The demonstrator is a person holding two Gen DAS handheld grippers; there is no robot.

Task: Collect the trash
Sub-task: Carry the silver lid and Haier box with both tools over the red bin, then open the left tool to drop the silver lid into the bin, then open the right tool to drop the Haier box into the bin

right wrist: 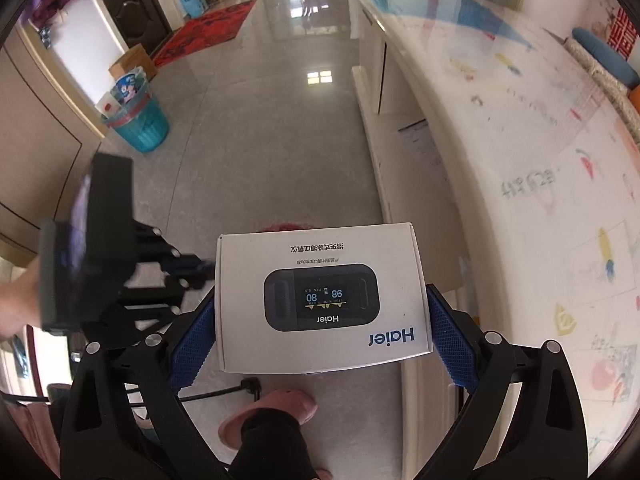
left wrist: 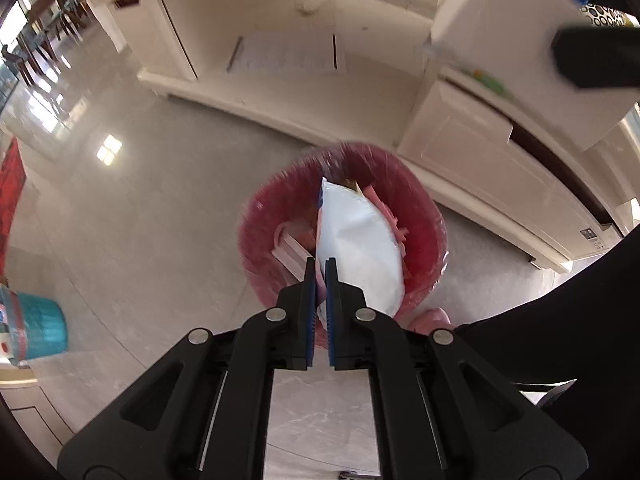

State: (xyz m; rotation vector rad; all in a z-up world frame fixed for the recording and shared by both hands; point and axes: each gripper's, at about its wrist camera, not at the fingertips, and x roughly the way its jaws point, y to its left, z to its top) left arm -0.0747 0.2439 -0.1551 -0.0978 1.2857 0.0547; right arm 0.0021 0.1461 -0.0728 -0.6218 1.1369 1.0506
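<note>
Left gripper [left wrist: 319, 264]: black body, blue ribbed pads. White packet [left wrist: 356, 240] with a blue edge strip is seen over a red-lined bin [left wrist: 420, 216]. Floor [left wrist: 152, 200]: pale grey, glossy. Cabinet [left wrist: 280, 20]: cream.

Right gripper [right wrist: 320, 320]: black, blue textured pads. White box [right wrist: 320, 248] is printed with a dark grey device picture, blue and white digits, blue "Haier" lettering. Teal basket [right wrist: 140, 124]; red patterned rug [right wrist: 204, 28]; pink slipper [right wrist: 276, 404]. White tabletop [right wrist: 520, 140] is marked with coloured doodles.
</note>
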